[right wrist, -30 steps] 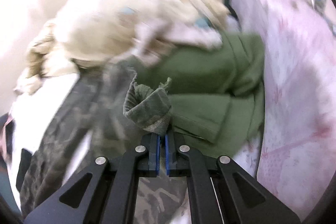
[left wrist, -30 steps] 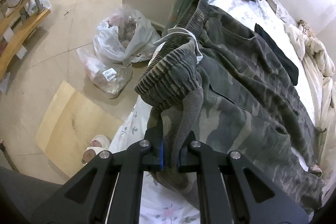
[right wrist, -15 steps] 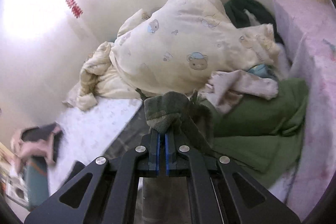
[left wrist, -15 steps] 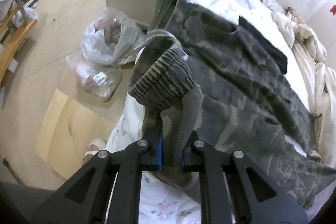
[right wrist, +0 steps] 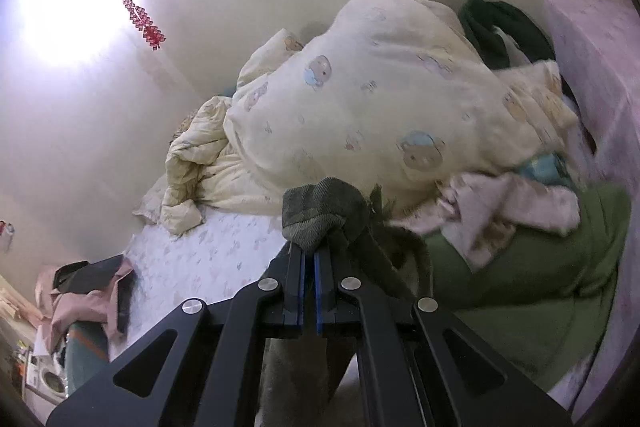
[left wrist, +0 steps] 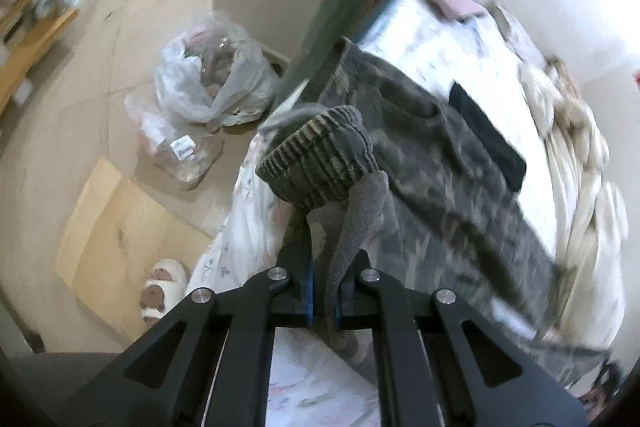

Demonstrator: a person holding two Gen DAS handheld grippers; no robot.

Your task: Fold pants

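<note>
Camo pants (left wrist: 448,163) lay spread lengthwise along bed (left wrist: 432,39), near its floor-side edge, no fold made yet. Left gripper (left wrist: 323,297) was clamped on waistband, right gripper (right wrist: 309,285) pinched a cuff (right wrist: 320,215), both ends raised. Whole fold left, early stage.

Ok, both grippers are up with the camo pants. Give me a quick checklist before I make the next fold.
1. Left gripper clamped on the pants at the waistband end: ok.
2. Right gripper clamped on a cuff: ok.
3. Both legs caught on the right: cannot tell.
4. Fabric hanging smooth between the grippers: cannot tell, blurred.
5. Bed sheet free for laying down: not ok, black garment lies beside the pants.
</note>
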